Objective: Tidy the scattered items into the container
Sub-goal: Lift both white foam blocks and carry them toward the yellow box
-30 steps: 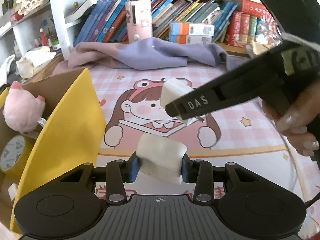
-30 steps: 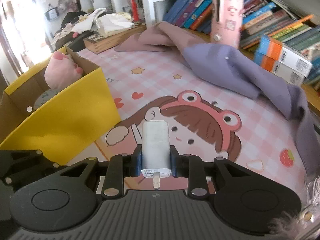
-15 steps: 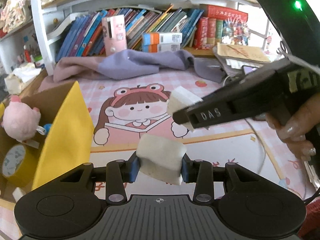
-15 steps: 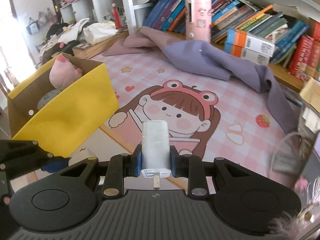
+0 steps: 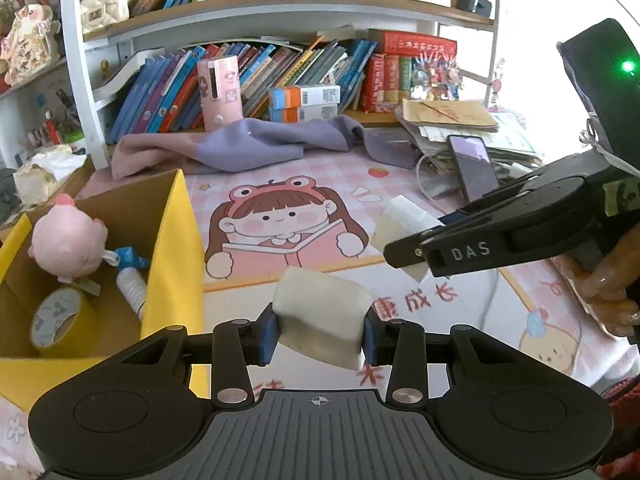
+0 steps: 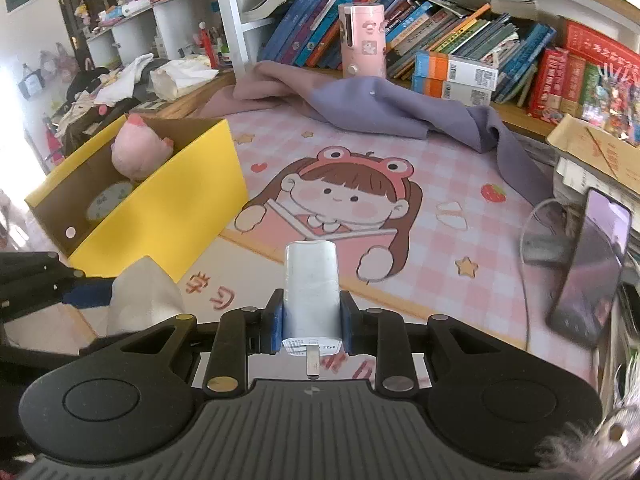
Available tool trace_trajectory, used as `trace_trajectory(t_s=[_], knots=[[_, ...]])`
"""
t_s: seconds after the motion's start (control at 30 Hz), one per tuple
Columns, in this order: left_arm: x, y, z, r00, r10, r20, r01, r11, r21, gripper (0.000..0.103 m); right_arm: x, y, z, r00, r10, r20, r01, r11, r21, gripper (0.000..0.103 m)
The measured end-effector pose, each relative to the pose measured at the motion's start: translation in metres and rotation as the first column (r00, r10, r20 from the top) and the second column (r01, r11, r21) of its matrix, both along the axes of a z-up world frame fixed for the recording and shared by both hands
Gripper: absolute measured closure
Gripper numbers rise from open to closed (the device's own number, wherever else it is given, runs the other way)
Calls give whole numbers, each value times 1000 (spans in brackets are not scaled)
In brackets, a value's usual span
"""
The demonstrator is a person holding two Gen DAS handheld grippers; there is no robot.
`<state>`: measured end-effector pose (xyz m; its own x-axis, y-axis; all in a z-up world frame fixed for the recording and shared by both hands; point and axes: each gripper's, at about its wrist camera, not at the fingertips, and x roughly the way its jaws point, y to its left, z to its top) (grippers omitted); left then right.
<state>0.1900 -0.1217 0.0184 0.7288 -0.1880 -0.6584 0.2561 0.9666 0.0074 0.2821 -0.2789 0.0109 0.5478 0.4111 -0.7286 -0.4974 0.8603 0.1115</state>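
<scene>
Above the pink cartoon-print mat (image 5: pixel 420 184) covering the desk, both grippers hang loaded and clear of the surface. Left gripper (image 5: pixel 319 330): fingers clenched on a soft off-white rounded block (image 5: pixel 322 316), which sits tilted between the blue pads, its lower corner hanging past them. Right gripper (image 6: pixel 311 322): fingers clenched on a white rectangular charger plug (image 6: pixel 311 288), held upright with its metal prongs (image 6: pixel 312 362) pointing back toward the camera. Container: an open yellow cardboard box (image 5: pixel 172 256) at the left of the mat, already holding a pink plush toy (image 5: pixel 66 246), a roll of yellow tape (image 5: pixel 60 320) and a small white bottle with a blue cap (image 5: pixel 130 280).

Probable hazards:

1. Both tools appear headed for the one box. They are close together in the left wrist view, where the charger plug lies just beside the block, so a shared approach could knock the tools together and jar either load free.
2. The block's skewed, compressible seat may let it rotate out of the pads if bumped.
3. The near wall of the box stands tall; a low entry could catch on its rim and shove the light carton.
4. The remaining free space lies toward the front of the box; a drop onto the plush could bounce out.
</scene>
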Motion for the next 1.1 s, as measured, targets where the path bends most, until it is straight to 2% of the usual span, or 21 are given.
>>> trace_trajectory(t_s=[0.33, 0.6, 0.87, 1.1], knots=[[-47, 35, -1, 999, -47, -7, 47, 999, -25, 64, -58, 13, 3, 996, -92, 6, 92, 995, -30, 78], [-87, 68, -4, 997, -75, -9, 75, 997, -18, 64, -114, 33, 1, 989, -145, 5, 145, 989, -30, 78], [-123, 99, -4, 998, -56, -13, 56, 998, -4, 64, -162, 65, -4, 990, -142, -3, 142, 990, -21, 78], [-141, 116, -6, 999, -26, -25, 26, 1000, -11, 64, -186, 88, -6, 995, -101, -24, 100, 995, -30, 78]])
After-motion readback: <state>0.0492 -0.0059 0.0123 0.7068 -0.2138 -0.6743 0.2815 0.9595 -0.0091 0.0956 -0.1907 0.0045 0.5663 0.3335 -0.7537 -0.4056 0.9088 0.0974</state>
